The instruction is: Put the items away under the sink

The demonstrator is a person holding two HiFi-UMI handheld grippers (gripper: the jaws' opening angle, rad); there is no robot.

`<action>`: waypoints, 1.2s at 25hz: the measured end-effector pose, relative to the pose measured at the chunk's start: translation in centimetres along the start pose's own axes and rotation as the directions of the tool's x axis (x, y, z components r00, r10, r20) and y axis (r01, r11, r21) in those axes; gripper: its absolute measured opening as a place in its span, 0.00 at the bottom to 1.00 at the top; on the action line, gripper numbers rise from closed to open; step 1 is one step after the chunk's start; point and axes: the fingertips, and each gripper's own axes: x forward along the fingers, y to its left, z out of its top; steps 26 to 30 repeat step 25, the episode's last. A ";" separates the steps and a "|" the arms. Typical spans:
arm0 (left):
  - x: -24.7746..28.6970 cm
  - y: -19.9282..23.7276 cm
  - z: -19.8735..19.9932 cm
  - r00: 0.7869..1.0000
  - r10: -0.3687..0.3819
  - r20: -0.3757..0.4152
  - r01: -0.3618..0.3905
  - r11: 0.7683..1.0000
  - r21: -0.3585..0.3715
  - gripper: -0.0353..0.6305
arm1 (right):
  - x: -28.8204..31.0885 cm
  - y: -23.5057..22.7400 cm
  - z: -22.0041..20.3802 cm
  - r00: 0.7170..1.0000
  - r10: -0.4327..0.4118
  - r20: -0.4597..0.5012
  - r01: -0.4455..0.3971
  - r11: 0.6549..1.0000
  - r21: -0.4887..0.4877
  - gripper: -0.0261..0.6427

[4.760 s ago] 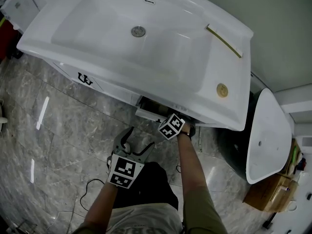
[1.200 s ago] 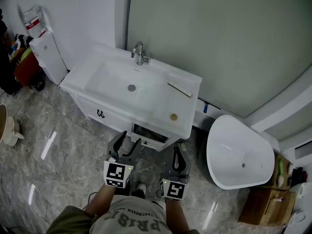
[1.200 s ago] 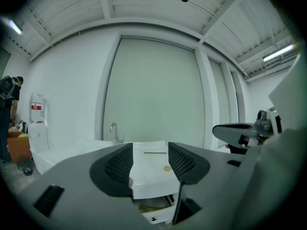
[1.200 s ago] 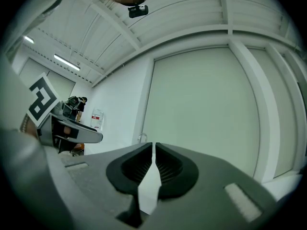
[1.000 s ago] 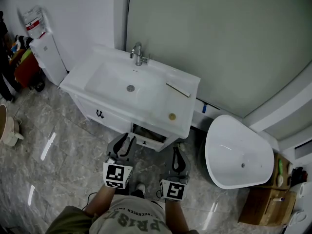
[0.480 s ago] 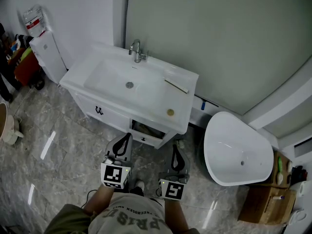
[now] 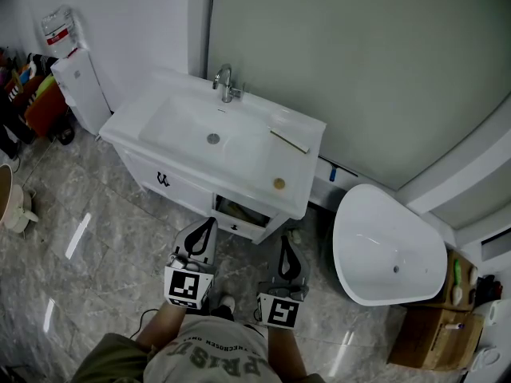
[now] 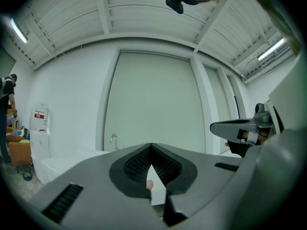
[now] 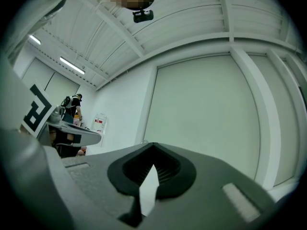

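Holding both claws low in front of the body, the person faces the sink [image 7: 180, 130] from a little way off. The left gripper [image 7: 207, 224] and right gripper [image 7: 286, 240] are each clenched on nothing, tips meeting in their own views [image 8: 151, 147] [image 9: 153, 153]. Beneath the counter the drawer [image 7: 239, 211] stands ajar, its dark inside unreadable. A disc [image 7: 279, 183] and a stick [image 7: 289, 140] lie on the counter right of the basin. This fits either items already stowed with the drawer left ajar, or these two still waiting to go in. Either way, I judge that work at the drawer calls for coming in low and square to its narrow front. The sink is glossy white glaze, a rounded rectangle, likely slick. The faucet [image 7: 224, 83] is curved chrome, and the floor [image 7: 104, 230] is polished grey veined stone. The disc looks flat and brassy, the stick thin and straight. The claw pads are ribbed black, set in matte grey shells.
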 end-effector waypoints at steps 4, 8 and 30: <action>-0.1 -0.1 -0.1 1.000 0.000 -0.005 0.000 1.000 -0.005 0.07 | -0.1 -0.1 0.2 1.000 -0.015 -0.005 0.015 1.000 -0.013 0.04; -0.3 -0.1 -0.5 1.000 -0.001 -0.005 0.001 1.000 -0.015 0.07 | -0.1 0.0 1.0 1.000 -0.025 0.019 0.025 0.999 0.022 0.04; -0.6 -0.2 -0.7 1.000 0.004 -0.006 -0.004 1.000 -0.011 0.07 | -0.2 0.4 2.1 0.999 -0.023 0.047 0.021 0.999 0.045 0.04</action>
